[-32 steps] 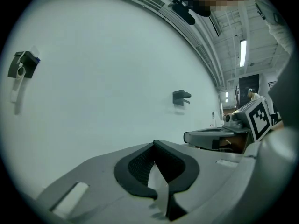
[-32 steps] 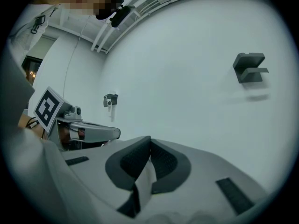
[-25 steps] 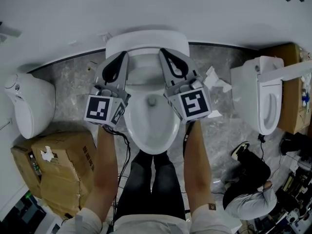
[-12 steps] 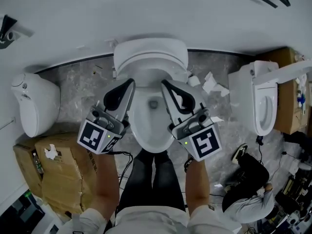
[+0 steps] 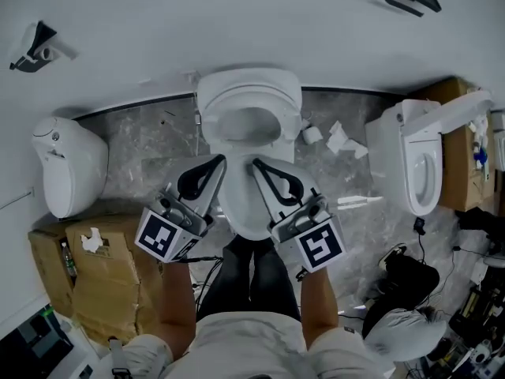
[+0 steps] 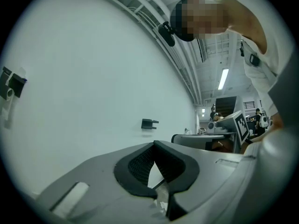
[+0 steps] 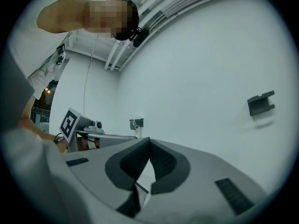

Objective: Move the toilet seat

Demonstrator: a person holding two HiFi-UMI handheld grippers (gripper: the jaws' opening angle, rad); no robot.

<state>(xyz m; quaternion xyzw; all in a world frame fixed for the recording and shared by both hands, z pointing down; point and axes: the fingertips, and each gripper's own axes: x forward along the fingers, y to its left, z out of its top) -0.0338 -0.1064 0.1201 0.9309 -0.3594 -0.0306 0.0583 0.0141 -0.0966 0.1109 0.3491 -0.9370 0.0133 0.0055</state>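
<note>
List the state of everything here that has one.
White centre toilet's seat: raised, leaning back toward the wall.
Left gripper: jaws shut, empty.
Right gripper: jaws shut, empty.
White toilet at left: lid down.
White toilet at right: lid up.

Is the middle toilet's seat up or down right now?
Up, it appears: the toilet seat ring stands raised by the wall, behind the uncovered bowl.

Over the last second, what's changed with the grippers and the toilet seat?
Both grippers pulled back from the seat toward the person. The left gripper and the right gripper now hang either side of the bowl, touching nothing. Their jaws stayed shut and empty, and the seat looks raised at the back, as before.
</note>
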